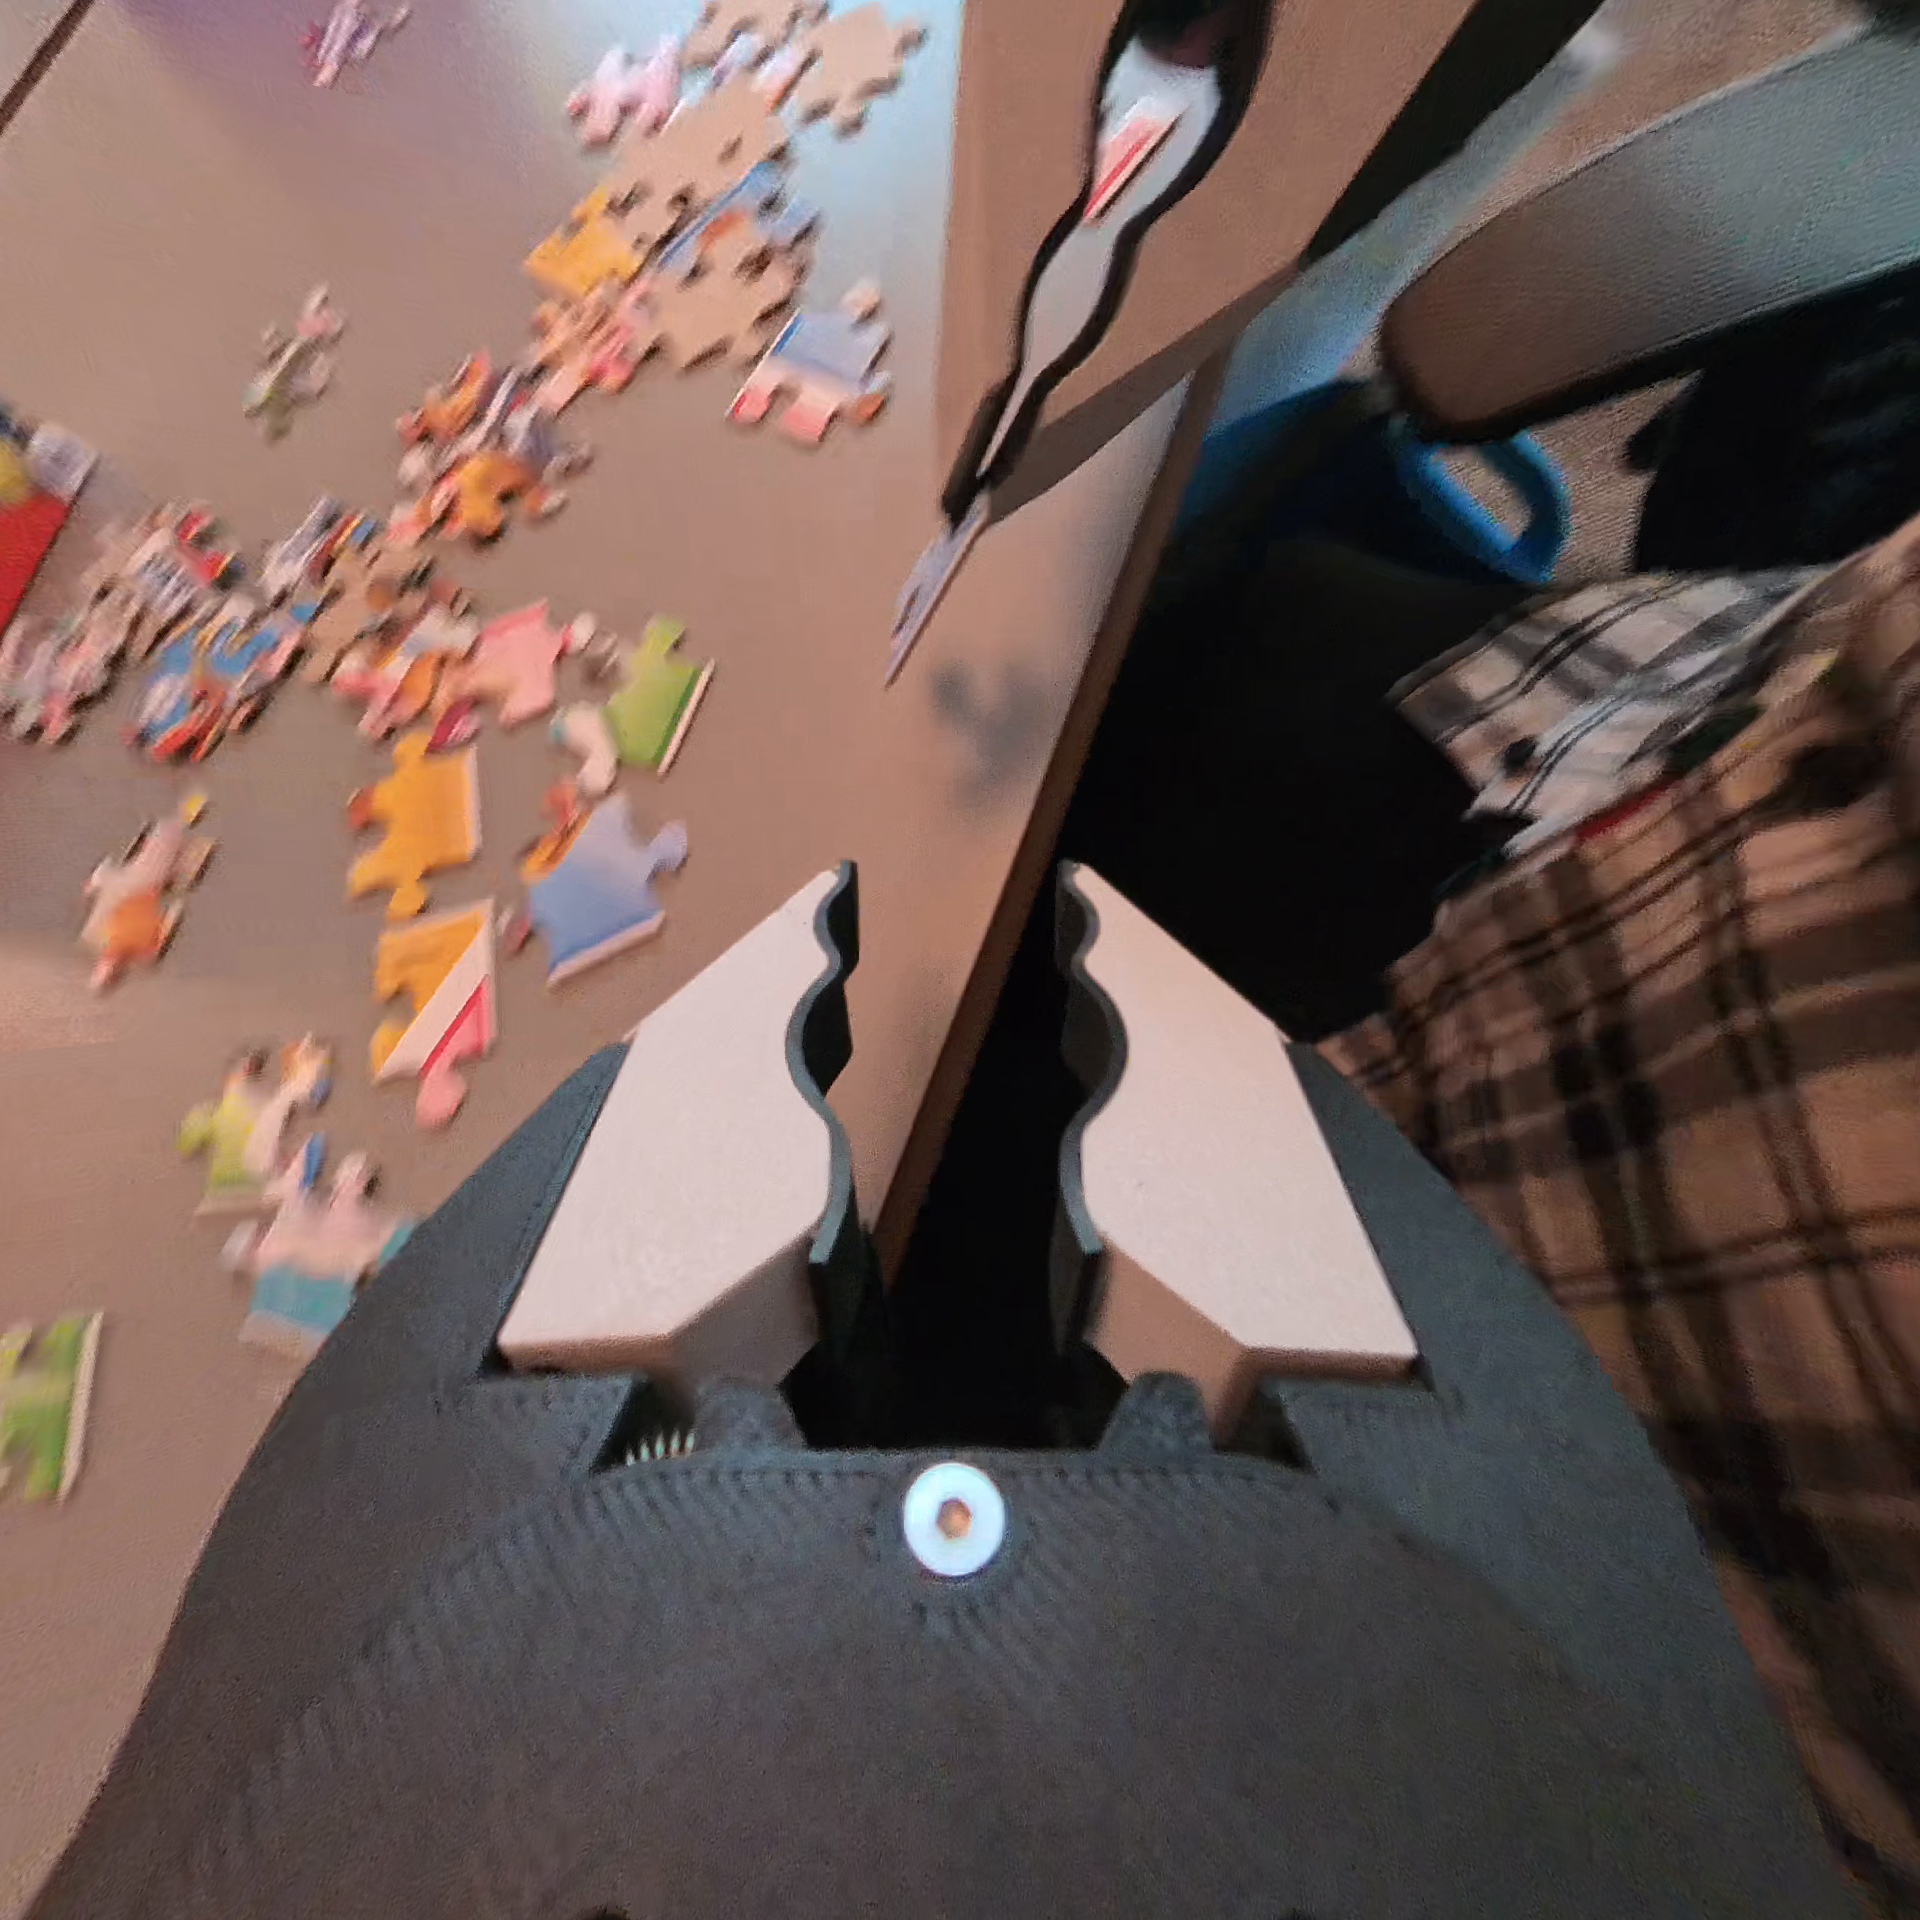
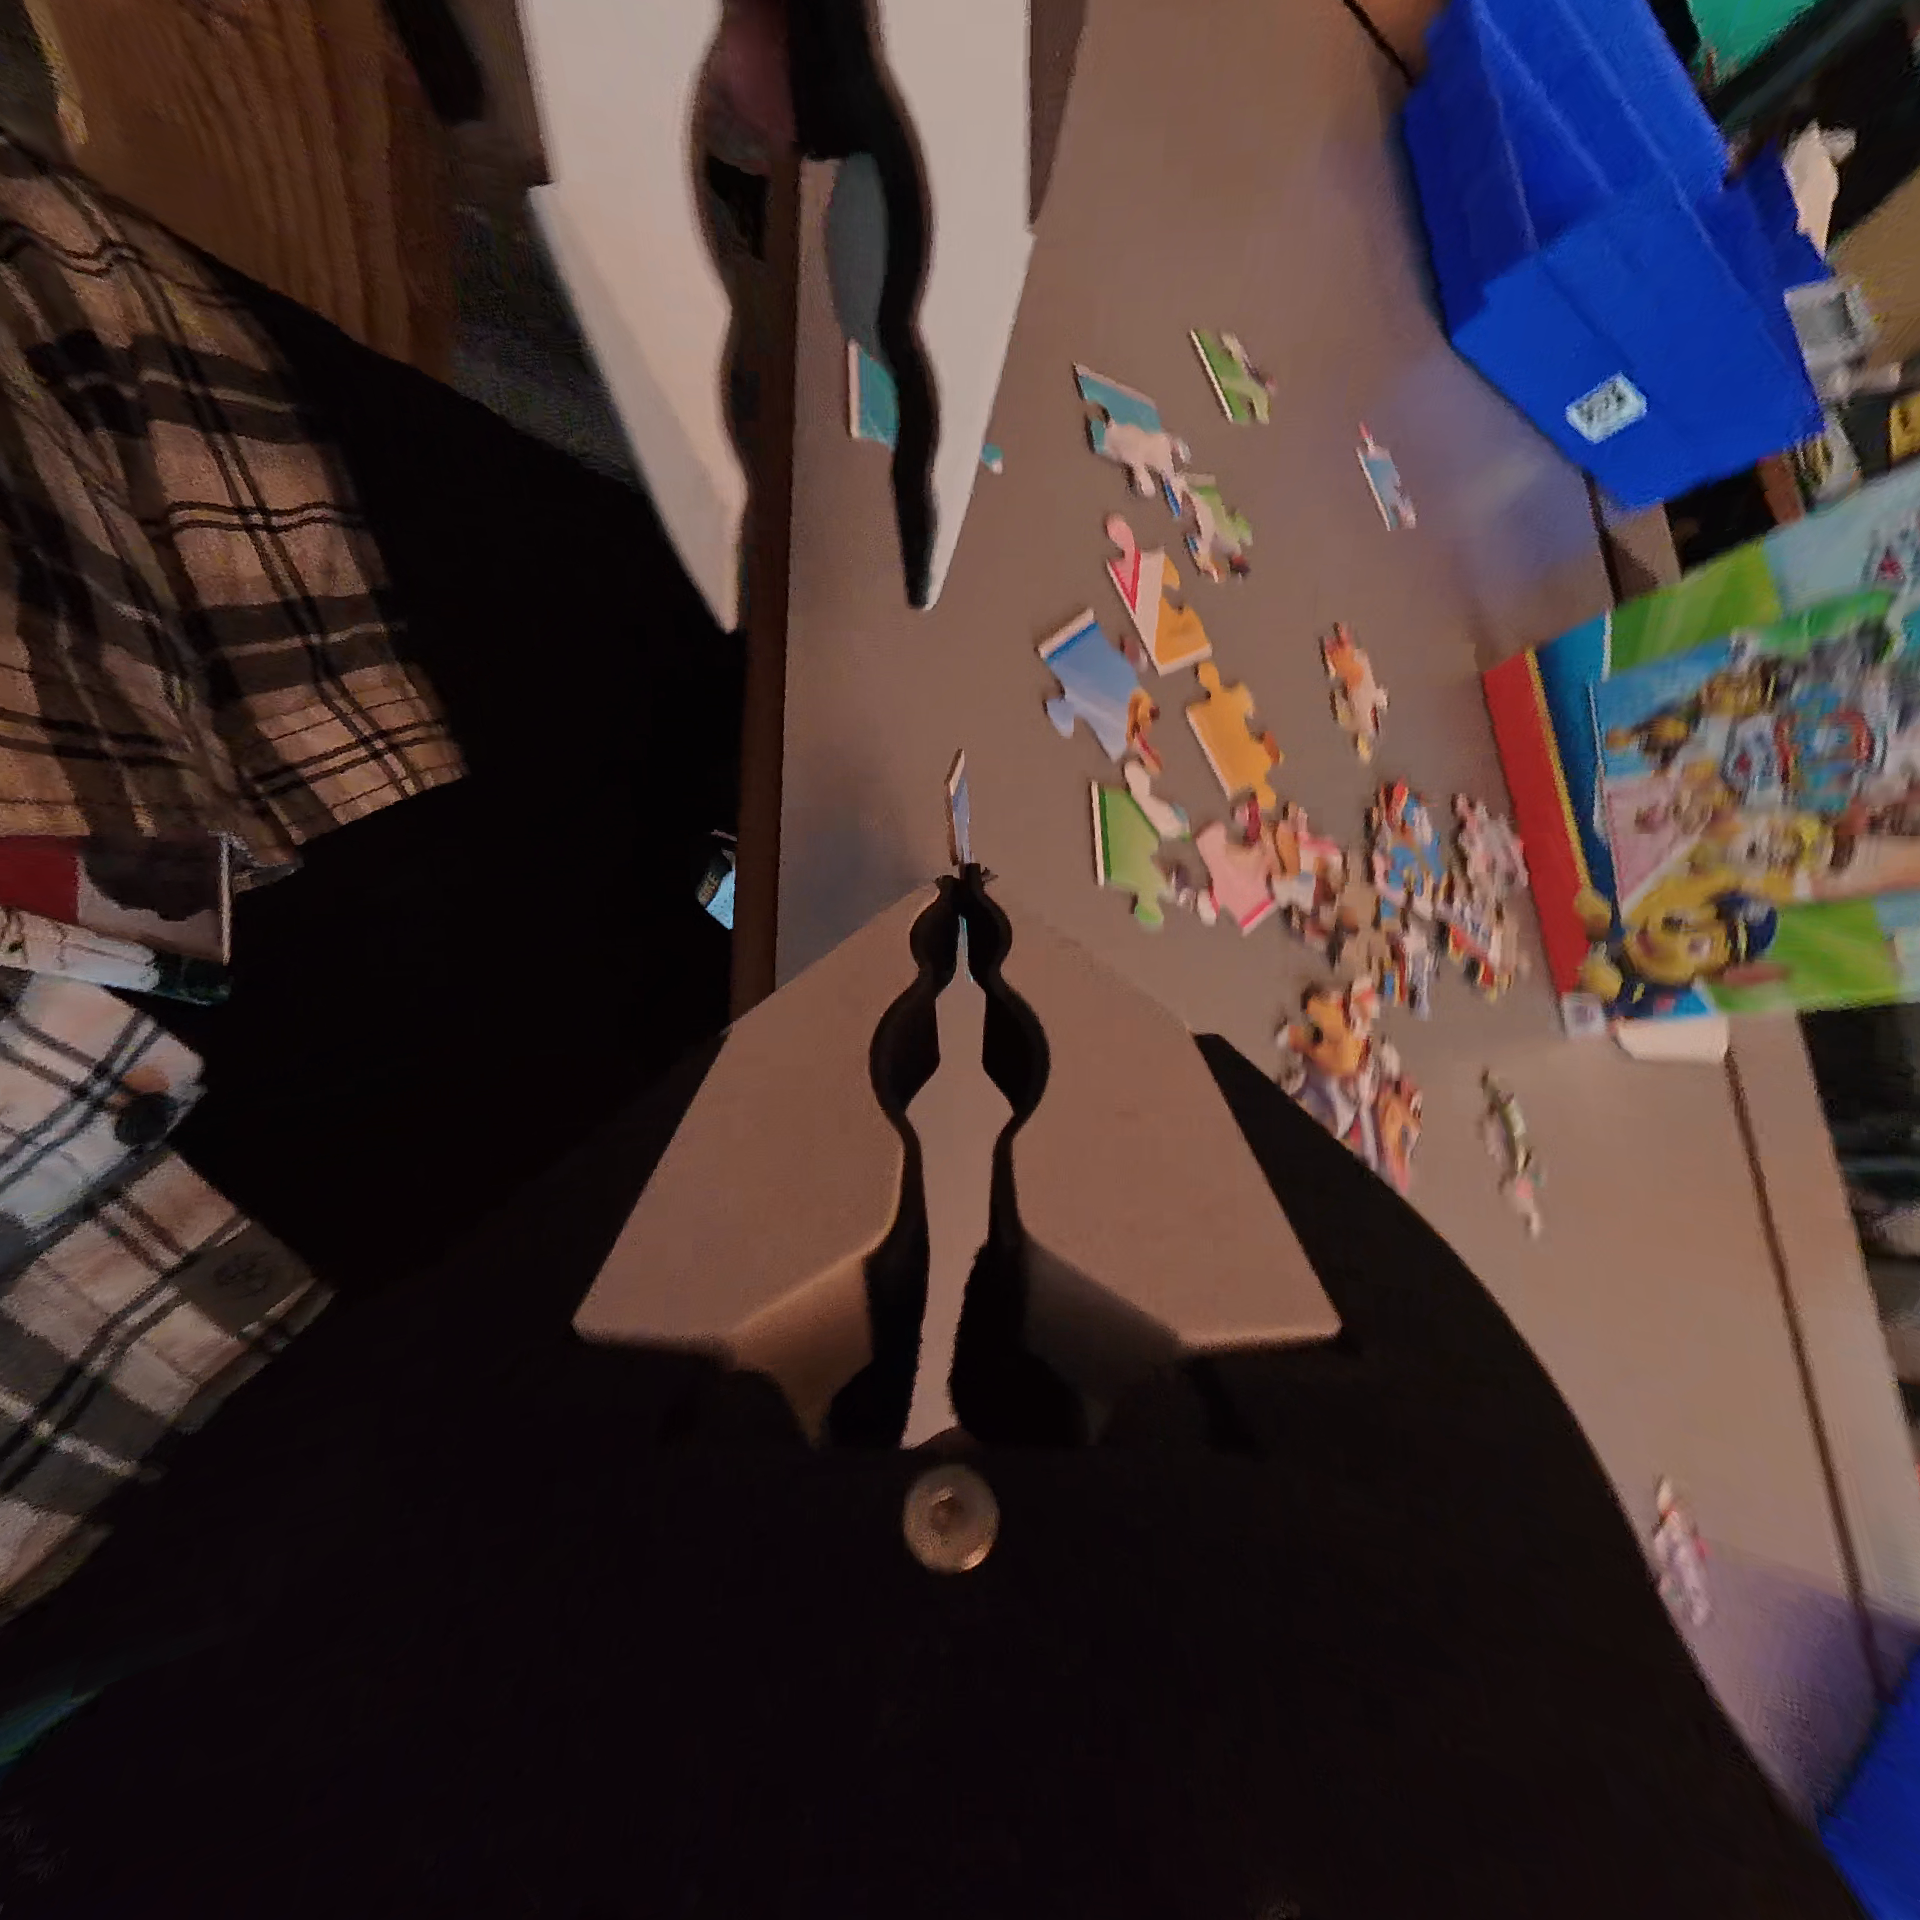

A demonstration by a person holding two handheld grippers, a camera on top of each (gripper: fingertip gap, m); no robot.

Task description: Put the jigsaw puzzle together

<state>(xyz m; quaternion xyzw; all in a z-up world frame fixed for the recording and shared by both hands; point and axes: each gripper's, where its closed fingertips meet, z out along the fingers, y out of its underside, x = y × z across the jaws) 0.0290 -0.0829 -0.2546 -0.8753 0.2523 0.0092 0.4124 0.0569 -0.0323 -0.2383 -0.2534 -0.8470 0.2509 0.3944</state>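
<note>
We see the grey table (image 2: pixel 1195 208) with loose puzzle pieces (image 2: pixel 1226 727) scattered mid-surface. Only the right wrist view shows the puzzle box (image 2: pixel 1745 790) and blue bin (image 2: pixel 1600 239) at the far side; only the left shows the blue handle (image 1: pixel 1496 509) under the table edge. Right gripper (image 2: pixel 964 883) is closed on 1 puzzle piece (image 2: pixel 958 816), held edge-on above the table, long axis in line with the fingers. Left gripper (image 1: pixel 956 883) jaws are parted, holding nothing, straddling the table edge.
</note>
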